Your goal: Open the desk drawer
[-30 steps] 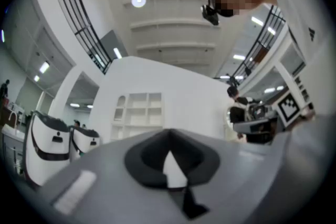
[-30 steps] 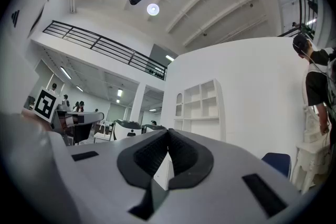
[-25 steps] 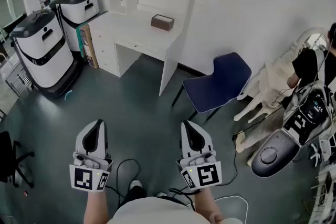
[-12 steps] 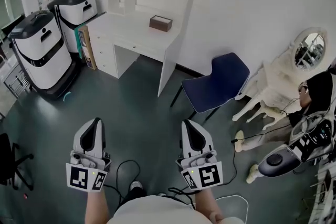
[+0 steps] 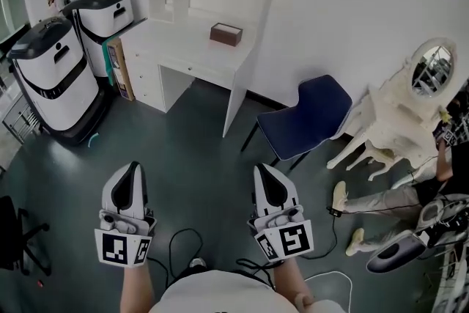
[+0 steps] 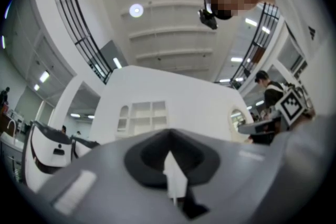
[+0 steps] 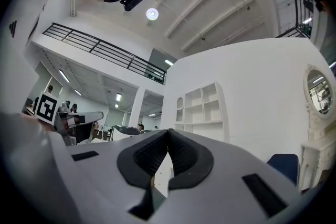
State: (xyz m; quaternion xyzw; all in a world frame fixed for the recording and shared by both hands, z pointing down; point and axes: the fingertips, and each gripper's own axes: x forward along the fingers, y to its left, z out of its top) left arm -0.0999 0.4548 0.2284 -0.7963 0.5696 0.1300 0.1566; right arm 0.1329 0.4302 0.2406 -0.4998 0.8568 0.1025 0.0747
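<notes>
Across the dark floor the white desk (image 5: 192, 37) has its drawer (image 5: 192, 67) shut, well apart from the left gripper (image 5: 133, 172) and right gripper (image 5: 263, 172); both jaws closed on nothing, so unparted they'd likely just knock its front

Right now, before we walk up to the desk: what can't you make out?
Desk drawer: head view, too small to show a handle.
Desk, right gripper view: mostly hidden behind the right gripper; only the shelves show.
Brown box: head view, too small to tell its contents.
Person on the floor: head view, cut off by the right edge.
</notes>
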